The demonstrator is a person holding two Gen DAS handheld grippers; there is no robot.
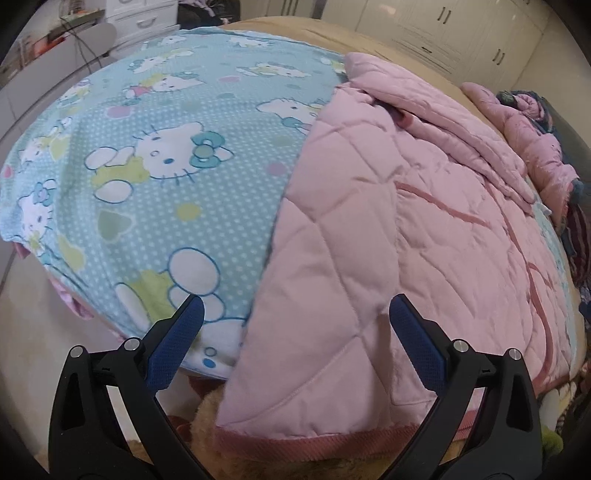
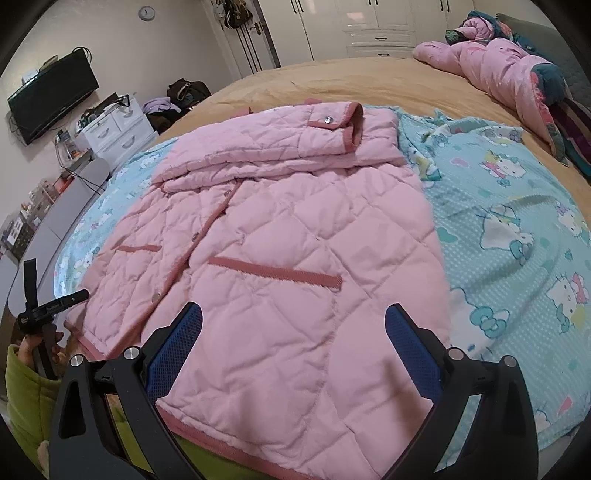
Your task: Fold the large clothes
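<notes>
A pink quilted jacket point(image 2: 280, 236) lies front-up on a blue cartoon-cat blanket point(image 2: 517, 229), which is spread over a tan bed point(image 2: 369, 79). The jacket's hem sits at the near edge of the bed, and its collar end points to the far side. Both sleeves are folded across the chest at the far end; the upper one shows a darker pink cuff point(image 2: 354, 125) with a snap. Two darker pink pocket strips cross the front, one to each side of the snap placket that runs down the middle. The right gripper point(image 2: 293, 317) hangs over the near right part of the jacket, above its hem, its jaws wide apart with nothing between them. The left gripper point(image 1: 295, 306) is at the jacket's left edge, where pink fabric meets blanket; its jaws are likewise spread and empty. In the right wrist view the left gripper point(image 2: 55, 304) shows at the near left beside the hem, held by a hand point(image 2: 31, 350) in a green sleeve point(image 2: 26, 391). At the far right of the bed lies a heap of pink bedding point(image 2: 502, 62). On the left wall hangs a TV point(image 2: 51, 98), with white drawers point(image 2: 114, 129) below it, and white wardrobes point(image 2: 369, 26) stand along the far wall.
</notes>
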